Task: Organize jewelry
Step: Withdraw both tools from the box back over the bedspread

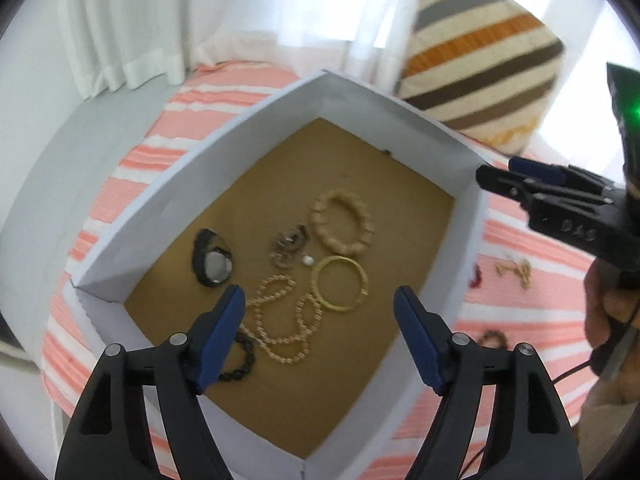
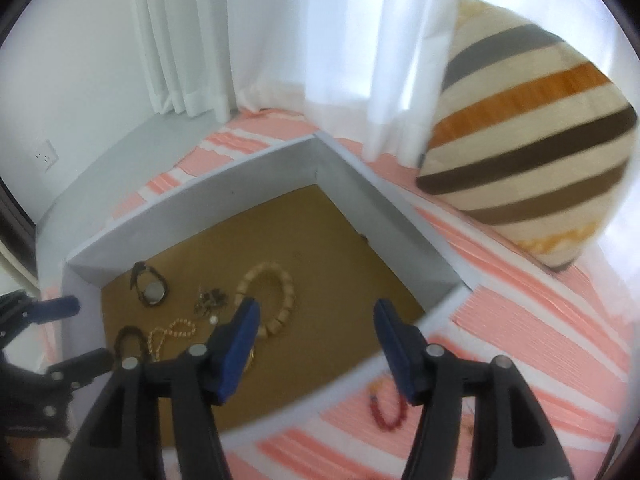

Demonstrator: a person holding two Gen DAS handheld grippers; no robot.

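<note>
pink striped bedspread [image 1: 132, 200] holds white box [image 1: 160, 196]; jewelry pile [image 1: 304, 276] gathered inside. left gripper [image 1: 320, 300] and right gripper [image 2: 316, 314] hover above, both spread, empty. red bracelet [image 2: 386, 410] outside box, likely next.

The box [image 1: 168, 200] has matt white walls, like painted card, and a matt brown cardboard floor. The bangle [image 1: 340, 283] looks like shiny gold metal. The bracelet [image 1: 343, 222] has pale, wood-like blocks. The necklace [image 1: 280, 320] has glossy beads. The bedcover [image 2: 520, 300] is ribbed cloth, and the pillow [image 2: 532, 148] is woven.
</note>
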